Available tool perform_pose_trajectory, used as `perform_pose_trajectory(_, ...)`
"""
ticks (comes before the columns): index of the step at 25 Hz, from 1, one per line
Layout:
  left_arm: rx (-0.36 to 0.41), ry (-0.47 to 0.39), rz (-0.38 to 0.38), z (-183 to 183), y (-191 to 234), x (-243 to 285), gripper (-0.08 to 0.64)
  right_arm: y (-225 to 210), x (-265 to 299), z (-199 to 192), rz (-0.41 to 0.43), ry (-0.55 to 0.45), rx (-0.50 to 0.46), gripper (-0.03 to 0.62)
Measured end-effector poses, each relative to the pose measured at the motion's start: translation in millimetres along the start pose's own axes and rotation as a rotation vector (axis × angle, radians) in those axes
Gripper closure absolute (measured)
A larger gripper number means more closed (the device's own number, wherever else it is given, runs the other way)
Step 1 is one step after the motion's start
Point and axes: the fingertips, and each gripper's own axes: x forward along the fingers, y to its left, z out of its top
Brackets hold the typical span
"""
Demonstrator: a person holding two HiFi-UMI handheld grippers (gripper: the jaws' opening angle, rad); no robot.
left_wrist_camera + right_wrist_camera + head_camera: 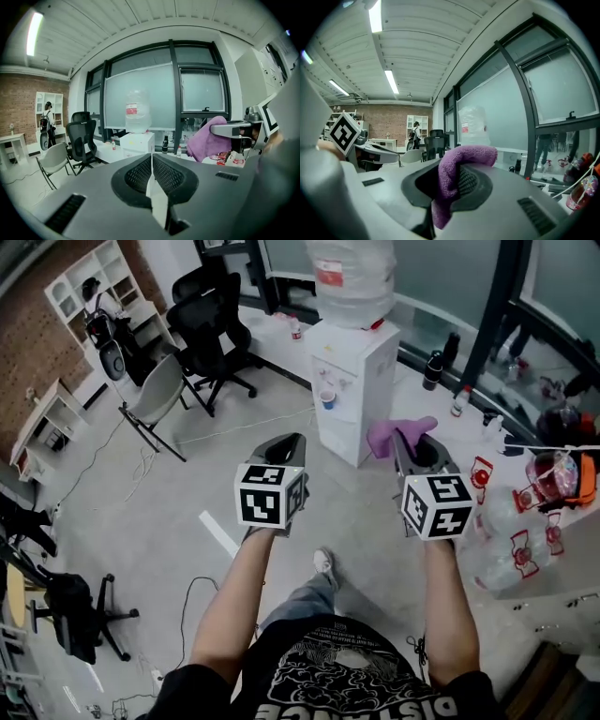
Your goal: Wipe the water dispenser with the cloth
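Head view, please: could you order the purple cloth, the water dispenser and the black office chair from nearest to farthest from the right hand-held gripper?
1. Purple cloth: clamped in the right hand-held gripper itself.
2. Water dispenser: just ahead, slightly left.
3. Black office chair: far left, beyond the dispenser.

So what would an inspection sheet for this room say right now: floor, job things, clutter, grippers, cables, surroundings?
Surface: grey floor, with a white strip lying on it.
Job's things: white water dispenser stands upright with a bottle on top; purple cloth is held apart from it.
Clutter: black office chairs, a grey folding chair, bottles by the window.
Grippers: left gripper shut and empty; right gripper shut on the cloth.
Cables: black cable loose on the floor.
Surroundings: brick wall, white shelves, large windows.
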Motion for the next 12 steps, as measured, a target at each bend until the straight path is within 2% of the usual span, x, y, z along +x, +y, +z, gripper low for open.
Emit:
perform_pose_trajectory(6,0.007,0.018,-0.044,13.8,9.3,65.0,0.528,-33.6,47.2,3.0,-0.029,0.012,-0.008,0.548)
perform_pose_trajectory(12,0.018,0.021,-0.093,49.4,37.3,139.7,0.528,-68.2,114.9,17.1,-0.073,0.031,0.002,0.548)
